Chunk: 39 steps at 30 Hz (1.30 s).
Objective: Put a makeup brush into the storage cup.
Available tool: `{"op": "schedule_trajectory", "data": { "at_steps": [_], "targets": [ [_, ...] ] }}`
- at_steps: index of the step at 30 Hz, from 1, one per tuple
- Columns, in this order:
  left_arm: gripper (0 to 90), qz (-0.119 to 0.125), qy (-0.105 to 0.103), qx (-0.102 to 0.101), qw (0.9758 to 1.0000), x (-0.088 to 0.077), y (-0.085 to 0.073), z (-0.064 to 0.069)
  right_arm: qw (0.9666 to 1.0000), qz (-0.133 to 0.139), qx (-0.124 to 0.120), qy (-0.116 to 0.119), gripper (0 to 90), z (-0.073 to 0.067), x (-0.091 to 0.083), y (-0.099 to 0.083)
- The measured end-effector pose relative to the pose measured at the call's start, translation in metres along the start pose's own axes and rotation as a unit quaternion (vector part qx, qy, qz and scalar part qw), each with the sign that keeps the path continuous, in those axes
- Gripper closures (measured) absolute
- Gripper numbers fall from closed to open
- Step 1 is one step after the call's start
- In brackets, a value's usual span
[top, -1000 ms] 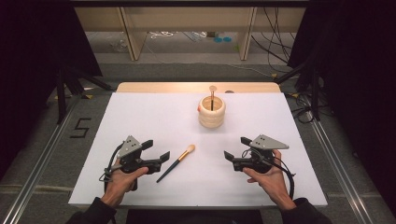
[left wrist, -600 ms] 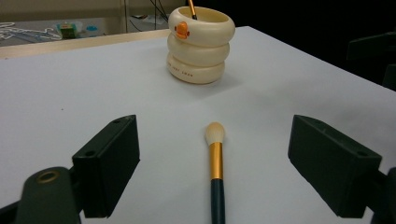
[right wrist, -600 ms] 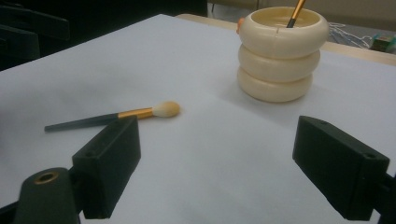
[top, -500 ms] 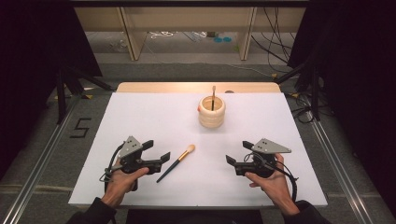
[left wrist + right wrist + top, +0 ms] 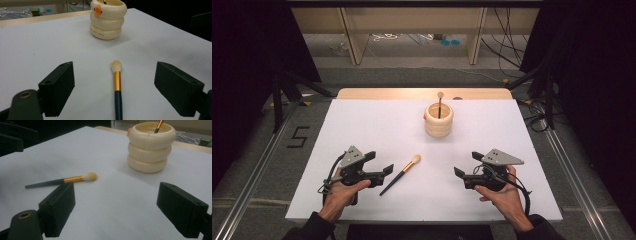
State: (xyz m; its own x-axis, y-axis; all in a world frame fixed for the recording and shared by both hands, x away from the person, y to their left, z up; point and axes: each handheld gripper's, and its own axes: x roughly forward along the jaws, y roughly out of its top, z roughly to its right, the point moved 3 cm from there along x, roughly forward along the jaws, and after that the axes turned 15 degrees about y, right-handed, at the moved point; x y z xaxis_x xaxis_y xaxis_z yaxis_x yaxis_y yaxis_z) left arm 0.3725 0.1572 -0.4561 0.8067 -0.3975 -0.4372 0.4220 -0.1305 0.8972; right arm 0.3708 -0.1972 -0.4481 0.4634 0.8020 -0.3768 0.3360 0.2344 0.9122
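- Left gripper [image 5: 115,85]: jaws spread wide, makeup brush [image 5: 117,82] lying between them, untouched; an orange beak shows on the cream holder [image 5: 107,21] ahead.
- Right gripper [image 5: 116,207]: jaws spread, empty; brush lies ahead-left, holder ahead-right.

Matt white sheet over the bench [image 5: 377,125], bare pale wood at the far edge. Glossy, smooth cream holder [image 5: 438,120], looks ceramic or plastic. Brush [image 5: 117,87]: soft pale bristles, shiny gold metal collar, smooth dark handle. Matt black plastic on both tools' jaws, left tool [image 5: 384,171], right tool [image 5: 460,171].
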Motion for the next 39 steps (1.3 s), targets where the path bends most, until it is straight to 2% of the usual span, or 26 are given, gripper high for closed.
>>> {"op": "schedule_trajectory", "data": {
  "at_steps": [4,6,11,13,15,16,18,20,22,23,24,25,28,30,31,32,33,34,35,37,38,39],
  "targets": [
    [16.0,-0.018,0.000,0.011,0.9998,0.005,-0.001,0.000,0.9999,-0.012,0.000,0.004,15.9,-0.001,-0.001,-0.001],
    [16.0,-0.028,-0.001,0.020,0.9994,0.008,-0.002,0.000,1.0000,-0.004,0.000,0.003,15.9,-0.001,0.000,-0.001],
    [16.0,-0.046,-0.016,0.043,0.9979,0.014,-0.002,0.004,0.9999,-0.011,0.003,0.004,15.9,0.000,0.000,-0.001],
    [16.0,-0.057,-0.016,0.057,0.9966,0.017,-0.001,0.006,0.9999,-0.009,0.003,0.002,15.9,-0.001,0.000,-0.001],
    [16.0,-0.059,-0.019,0.060,0.9963,0.019,-0.001,0.007,0.9999,-0.012,0.005,0.006,15.9,-0.001,0.000,-0.001],
    [16.1,-0.070,-0.020,0.072,0.9948,0.020,0.000,0.007,0.9999,-0.011,0.005,0.006,15.9,-0.001,0.001,-0.001],
    [16.1,-0.074,-0.020,0.072,0.9945,0.023,0.002,0.008,0.9999,-0.012,0.005,0.009,15.9,-0.002,0.001,-0.001],
    [16.1,-0.080,-0.017,0.089,0.9926,0.024,0.006,0.008,0.9999,-0.008,0.002,0.009,15.9,-0.002,0.002,-0.001],
    [16.1,-0.098,-0.030,0.109,0.9887,0.025,0.010,0.008,0.9999,-0.013,0.005,0.009,15.9,-0.002,0.001,-0.001],
    [16.1,-0.097,-0.025,0.114,0.9884,0.026,0.012,0.008,0.9998,-0.011,0.010,0.013,15.9,-0.002,0.002,-0.002],
    [16.1,-0.103,-0.026,0.120,0.9871,0.027,0.013,0.009,0.9998,-0.016,0.009,0.010,15.9,-0.002,0.001,-0.002],
    [16.1,-0.114,-0.029,0.132,0.9842,0.029,0.014,0.010,0.9999,-0.012,0.007,0.008,15.9,-0.001,0.001,-0.002],
    [16.6,-0.131,-0.040,0.157,0.9780,0.033,0.015,0.014,0.9998,-0.017,0.009,0.011,16.0,-0.002,0.001,-0.002],
    [17.1,-0.145,-0.043,0.160,0.9755,0.037,0.013,0.017,0.9999,-0.009,0.004,0.011,16.0,-0.002,0.002,-0.002],
    [17.1,-0.152,-0.043,0.173,0.9721,0.039,0.012,0.018,0.9999,-0.010,0.005,0.012,16.0,-0.002,0.002,-0.002],
    [17.3,-0.160,-0.041,0.175,0.9705,0.042,0.011,0.019,0.9999,-0.008,0.001,0.011,15.9,-0.002,0.002,-0.002],
    [17.5,-0.169,-0.042,0.188,0.9667,0.043,0.011,0.019,0.9999,-0.007,0.000,0.012,16.0,-0.001,0.002,-0.002],
    [17.8,-0.178,-0.045,0.187,0.9650,0.045,0.011,0.021,0.9998,-0.016,0.003,0.013,16.0,-0.002,0.001,-0.002],
    [18.0,-0.183,-0.044,0.196,0.9622,0.046,0.011,0.021,0.9998,-0.014,0.004,0.012,16.0,-0.002,0.001,-0.002],
    [18.1,-0.196,-0.046,0.218,0.9550,0.049,0.012,0.022,0.9997,-0.018,0.003,0.015,16.0,-0.003,0.001,-0.002],
    [18.1,-0.208,-0.046,0.217,0.9524,0.051,0.011,0.024,0.9997,-0.018,0.003,0.015,16.0,-0.003,0.001,-0.002],
    [18.3,-0.217,-0.046,0.232,0.9471,0.052,0.013,0.024,0.9997,-0.018,0.003,0.016,16.0,-0.003,0.002,-0.002]
  ]
}}
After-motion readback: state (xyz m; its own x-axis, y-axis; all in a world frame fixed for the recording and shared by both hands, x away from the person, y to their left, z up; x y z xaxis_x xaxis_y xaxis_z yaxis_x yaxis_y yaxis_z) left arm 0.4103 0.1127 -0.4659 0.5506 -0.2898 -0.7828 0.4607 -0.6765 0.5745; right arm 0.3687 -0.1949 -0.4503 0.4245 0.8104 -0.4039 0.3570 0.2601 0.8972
